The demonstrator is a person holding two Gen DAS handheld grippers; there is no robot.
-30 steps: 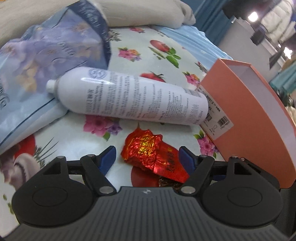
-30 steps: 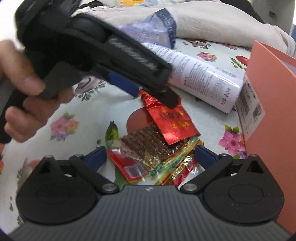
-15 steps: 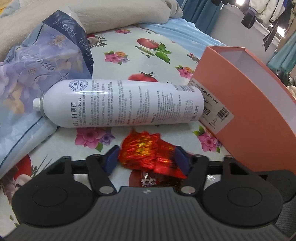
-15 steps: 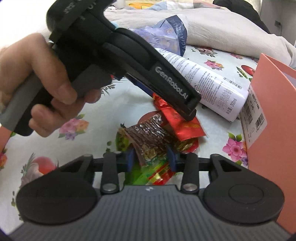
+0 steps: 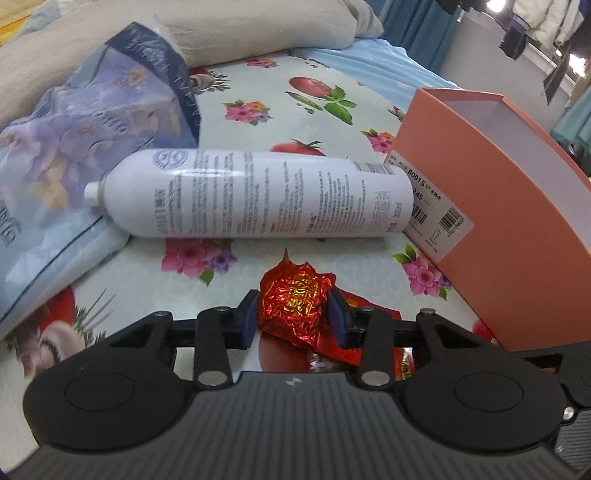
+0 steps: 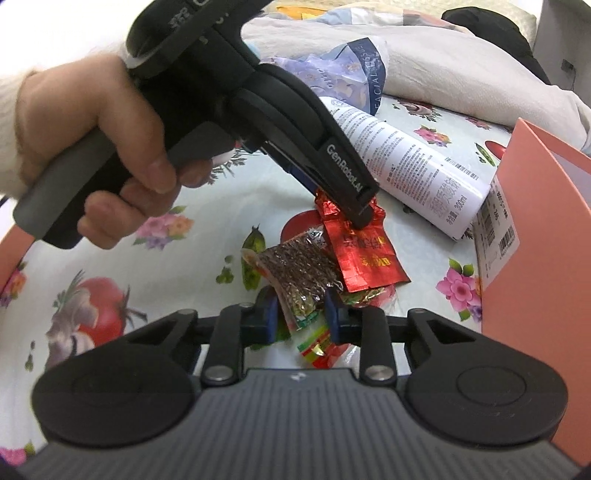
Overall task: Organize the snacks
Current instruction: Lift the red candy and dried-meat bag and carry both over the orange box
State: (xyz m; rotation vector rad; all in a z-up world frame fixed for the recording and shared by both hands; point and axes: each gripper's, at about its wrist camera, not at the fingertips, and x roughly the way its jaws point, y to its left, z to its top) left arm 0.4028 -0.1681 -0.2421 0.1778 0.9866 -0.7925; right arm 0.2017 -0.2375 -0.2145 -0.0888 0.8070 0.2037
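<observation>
My left gripper [image 5: 293,317] is shut on a crinkled red foil snack packet [image 5: 295,299], just above the flowered tablecloth. In the right wrist view the same left gripper [image 6: 360,218] pinches the top of that red packet [image 6: 364,258]. My right gripper [image 6: 301,321] is shut on a clear packet of brown snack [image 6: 299,273] with a green and yellow end. More snack wrappers [image 6: 362,295] lie under it. An open orange box [image 5: 509,206] stands to the right.
A white spray can [image 5: 258,192] lies on its side just beyond the snacks, touching the orange box. A blue facial tissue pack [image 5: 74,147] lies at the left. Beige bedding [image 5: 221,29] is heaped at the back.
Both grippers have closed, the left on the red foil packet and the right on the clear brown snack packet. Both packets have lifted slightly off the pile.
</observation>
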